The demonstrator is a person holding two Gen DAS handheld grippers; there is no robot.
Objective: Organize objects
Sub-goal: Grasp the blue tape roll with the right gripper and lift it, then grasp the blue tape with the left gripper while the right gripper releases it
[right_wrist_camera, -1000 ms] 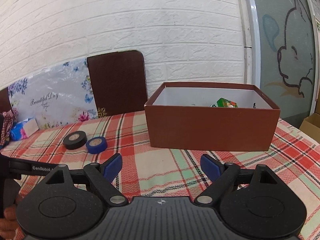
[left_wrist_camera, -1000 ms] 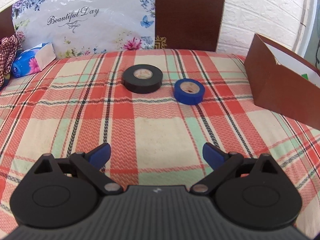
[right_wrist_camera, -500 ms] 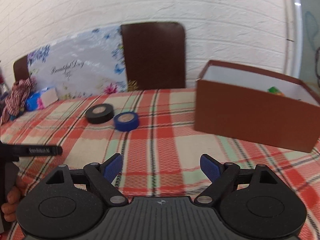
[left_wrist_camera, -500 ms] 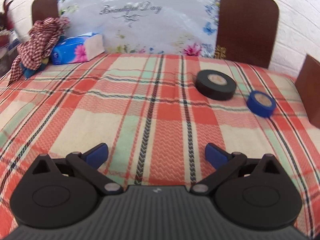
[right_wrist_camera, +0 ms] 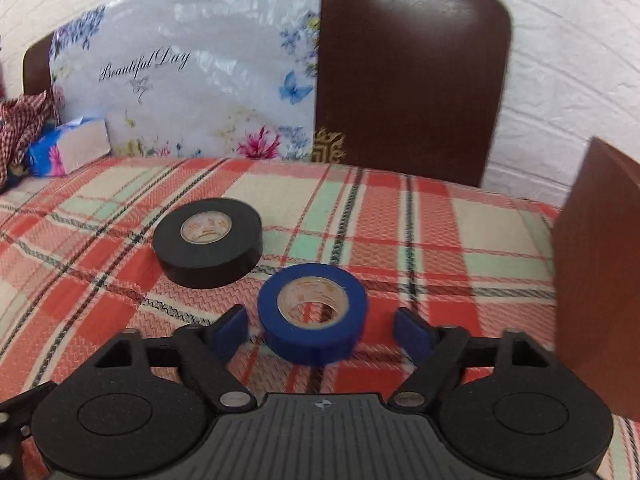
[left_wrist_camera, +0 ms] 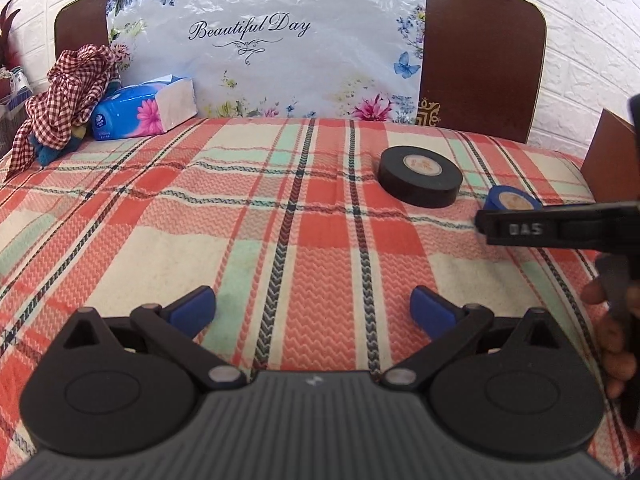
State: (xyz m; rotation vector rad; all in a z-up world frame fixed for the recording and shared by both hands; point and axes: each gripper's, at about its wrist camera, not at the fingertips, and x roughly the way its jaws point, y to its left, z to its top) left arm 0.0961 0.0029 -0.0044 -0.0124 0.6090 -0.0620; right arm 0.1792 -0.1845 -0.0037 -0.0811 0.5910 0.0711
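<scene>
A blue tape roll (right_wrist_camera: 312, 312) lies flat on the plaid tablecloth, between the open blue fingers of my right gripper (right_wrist_camera: 320, 330), which are apart from it on both sides. A larger black tape roll (right_wrist_camera: 208, 242) lies just behind it to the left. In the left wrist view the black roll (left_wrist_camera: 420, 176) is far right, and the blue roll (left_wrist_camera: 510, 199) is partly hidden behind the right gripper's body (left_wrist_camera: 556, 228). My left gripper (left_wrist_camera: 312, 308) is open and empty over bare cloth.
A brown cardboard box (right_wrist_camera: 596, 280) stands at the right. A tissue pack (left_wrist_camera: 144, 110) and a checked cloth (left_wrist_camera: 68, 92) sit at the far left. A floral board (left_wrist_camera: 260, 40) and dark chair backs (right_wrist_camera: 408, 72) stand behind the table.
My right gripper has moved forward and down to the blue roll, which now lies between its fingers. My left gripper has swung left, and the right gripper has entered its view.
</scene>
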